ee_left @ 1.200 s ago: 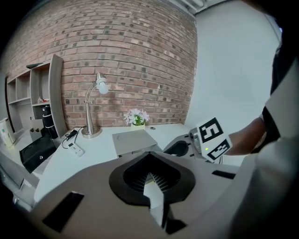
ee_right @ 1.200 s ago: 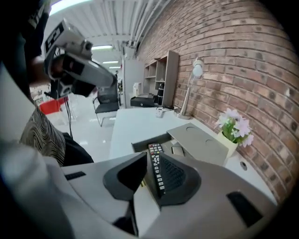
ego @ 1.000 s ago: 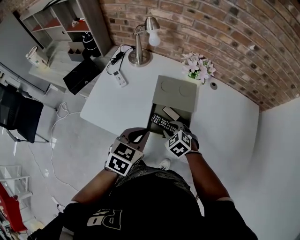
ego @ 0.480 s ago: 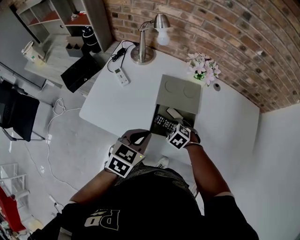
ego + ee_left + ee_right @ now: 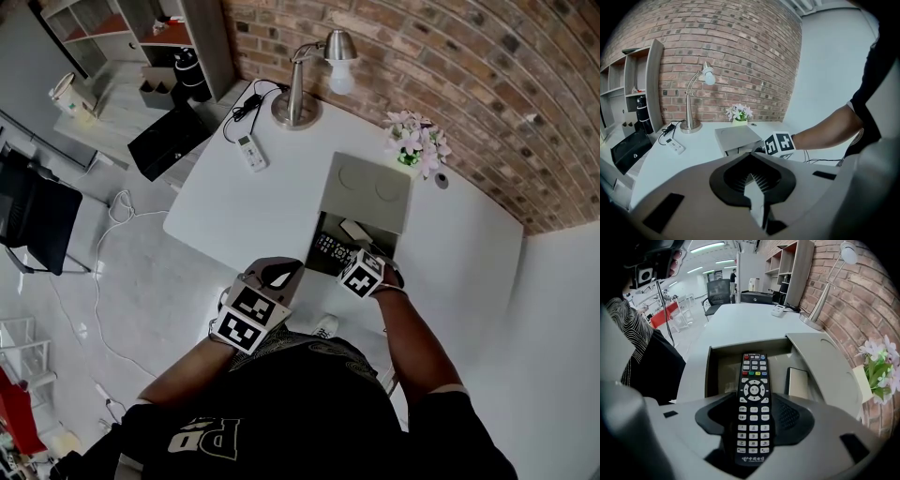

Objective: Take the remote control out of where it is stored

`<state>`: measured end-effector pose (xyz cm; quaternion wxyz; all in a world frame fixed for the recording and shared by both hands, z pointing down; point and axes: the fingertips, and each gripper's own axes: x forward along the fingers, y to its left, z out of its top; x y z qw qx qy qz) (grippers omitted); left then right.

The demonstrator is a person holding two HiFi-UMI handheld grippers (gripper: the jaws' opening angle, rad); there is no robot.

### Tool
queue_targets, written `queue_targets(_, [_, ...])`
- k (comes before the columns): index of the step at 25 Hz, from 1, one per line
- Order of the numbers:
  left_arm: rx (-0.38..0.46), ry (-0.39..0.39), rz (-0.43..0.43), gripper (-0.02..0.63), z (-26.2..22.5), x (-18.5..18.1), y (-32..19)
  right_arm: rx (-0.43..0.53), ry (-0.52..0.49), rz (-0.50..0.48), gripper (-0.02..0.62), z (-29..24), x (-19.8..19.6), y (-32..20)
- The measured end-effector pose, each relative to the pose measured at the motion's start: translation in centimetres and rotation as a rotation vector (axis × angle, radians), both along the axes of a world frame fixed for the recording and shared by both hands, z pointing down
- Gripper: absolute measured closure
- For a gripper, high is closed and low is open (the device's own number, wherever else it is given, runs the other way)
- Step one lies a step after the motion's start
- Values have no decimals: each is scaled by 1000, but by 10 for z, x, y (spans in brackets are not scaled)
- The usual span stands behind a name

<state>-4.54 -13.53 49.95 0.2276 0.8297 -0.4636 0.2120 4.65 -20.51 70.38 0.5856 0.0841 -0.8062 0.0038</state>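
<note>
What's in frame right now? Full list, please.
table: 1, white, centre
lamp: 1, silver, table's far edge
small remote: 1, white, on table near lamp
flowers: 1 pot, pink-white, behind box
box: 1, grey, on table
drawer: 1, grey, pulled open from box
remote: 1, black, in drawer
flat case: 1, silver, in drawer beside remote
black box: 1, black, left of table
shelf: 1, grey, far left
chair: 1, black, on floor, left
left gripper: 1, grey, jaws together, empty
right gripper: 1, grey, jaws opening, remote between them
</note>
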Motion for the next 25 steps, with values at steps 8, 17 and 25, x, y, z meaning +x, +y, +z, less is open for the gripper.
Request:
queue_targets(8, [2, 11, -8, 601, -2, 0, -2, 37, -4, -61, 376, -7, -1, 3])
queue_targets(17, [20, 15, 1, 600, -6, 7, -9, 131, -144, 49, 376, -58, 1, -6])
queue_targets(25, [32, 20, 76, 601, -8, 35, -22, 56, -425, 715, 376, -91, 94, -25])
